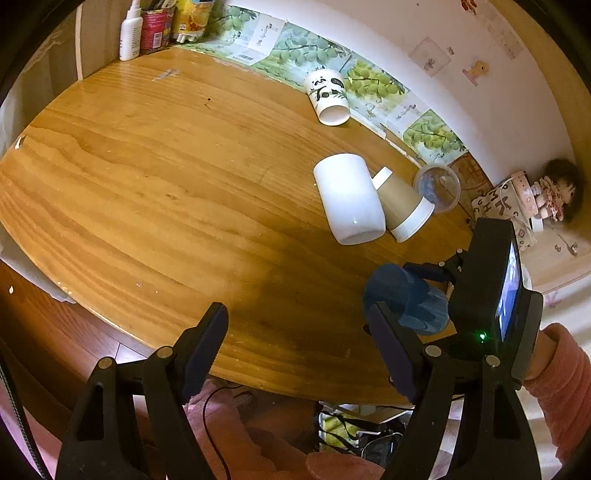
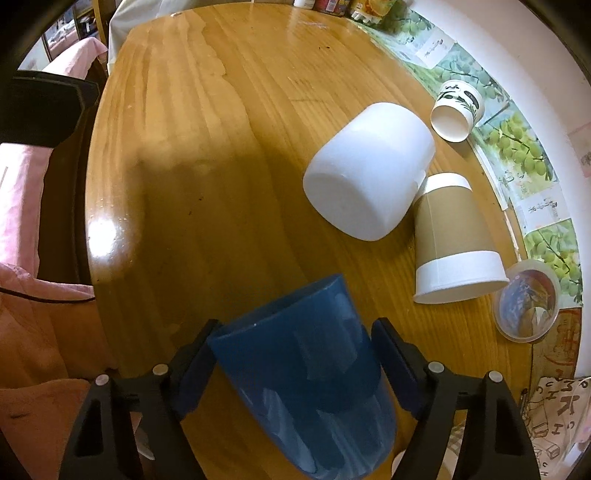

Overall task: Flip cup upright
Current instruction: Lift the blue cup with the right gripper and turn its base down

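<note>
A blue plastic cup (image 2: 306, 369) lies tilted between the fingers of my right gripper (image 2: 295, 354), base pointing away, mouth toward the camera; the pads press its sides. In the left wrist view the same cup (image 1: 402, 295) sits in the right gripper near the table's front right edge. My left gripper (image 1: 295, 332) is open and empty above the front of the wooden table (image 1: 166, 177). A white cup (image 2: 369, 173) lies on its side mid-table. A brown-and-white paper cup (image 2: 454, 236) stands upside down beside it. A panda paper cup (image 2: 456, 110) lies on its side near the wall.
A clear plastic lid (image 2: 528, 302) lies by the brown cup. Bottles and cans (image 1: 155, 26) stand at the far left corner. Grape-print paper (image 1: 369, 81) lines the wall edge. A doll (image 1: 554, 192) lies beyond the table at right.
</note>
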Demonstrator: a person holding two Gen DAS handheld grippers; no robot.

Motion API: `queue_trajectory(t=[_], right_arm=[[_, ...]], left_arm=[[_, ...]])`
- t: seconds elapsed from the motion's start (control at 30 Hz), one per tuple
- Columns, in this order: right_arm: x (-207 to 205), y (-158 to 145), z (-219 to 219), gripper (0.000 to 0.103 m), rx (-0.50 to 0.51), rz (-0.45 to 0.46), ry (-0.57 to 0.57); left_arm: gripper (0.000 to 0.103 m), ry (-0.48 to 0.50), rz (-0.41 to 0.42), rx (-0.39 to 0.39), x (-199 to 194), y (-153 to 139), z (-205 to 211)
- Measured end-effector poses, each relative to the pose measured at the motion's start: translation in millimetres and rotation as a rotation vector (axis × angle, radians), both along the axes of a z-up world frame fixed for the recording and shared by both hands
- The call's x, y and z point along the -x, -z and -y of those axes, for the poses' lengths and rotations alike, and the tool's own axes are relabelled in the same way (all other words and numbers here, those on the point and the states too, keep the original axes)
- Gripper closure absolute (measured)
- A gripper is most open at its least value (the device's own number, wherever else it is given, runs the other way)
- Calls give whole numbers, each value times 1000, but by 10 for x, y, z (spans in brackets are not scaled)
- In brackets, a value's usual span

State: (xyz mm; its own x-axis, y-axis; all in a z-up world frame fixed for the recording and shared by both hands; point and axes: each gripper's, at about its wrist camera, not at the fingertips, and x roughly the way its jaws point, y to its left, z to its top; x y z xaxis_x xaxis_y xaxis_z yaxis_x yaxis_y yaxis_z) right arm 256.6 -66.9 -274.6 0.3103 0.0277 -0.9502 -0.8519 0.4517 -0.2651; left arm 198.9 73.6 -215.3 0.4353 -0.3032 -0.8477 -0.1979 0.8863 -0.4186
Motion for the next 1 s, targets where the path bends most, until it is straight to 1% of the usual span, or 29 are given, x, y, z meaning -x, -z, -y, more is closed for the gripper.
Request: queue_trajectory(t=[0.23,0.37,0.43,0.53,0.67,0.87,1.0], right_arm=[[2,1,-6,23,-8,12,13],[-17,-22,11,23,-27,38,66],[-21,-56,33,23,-59,55,107],[-15,-118,77,24,-108,93,195],[61,-250,155,25,-202,156,313],[195,-469,309,27,-376,254,491],[272,-523,426,29,-485,311,601]], left_arm=[[21,23,-8,-6,-34,7,-12],[21,43,-22,-13,-36,20,2],[21,60,-26,-16,-34,26,21],[21,87,-26,-19,-22,19,77],[21,133,-12,-39,9,-25,171],[21,169,-5,-68,84,-70,246],[21,187,-7,-89,153,-84,276]])
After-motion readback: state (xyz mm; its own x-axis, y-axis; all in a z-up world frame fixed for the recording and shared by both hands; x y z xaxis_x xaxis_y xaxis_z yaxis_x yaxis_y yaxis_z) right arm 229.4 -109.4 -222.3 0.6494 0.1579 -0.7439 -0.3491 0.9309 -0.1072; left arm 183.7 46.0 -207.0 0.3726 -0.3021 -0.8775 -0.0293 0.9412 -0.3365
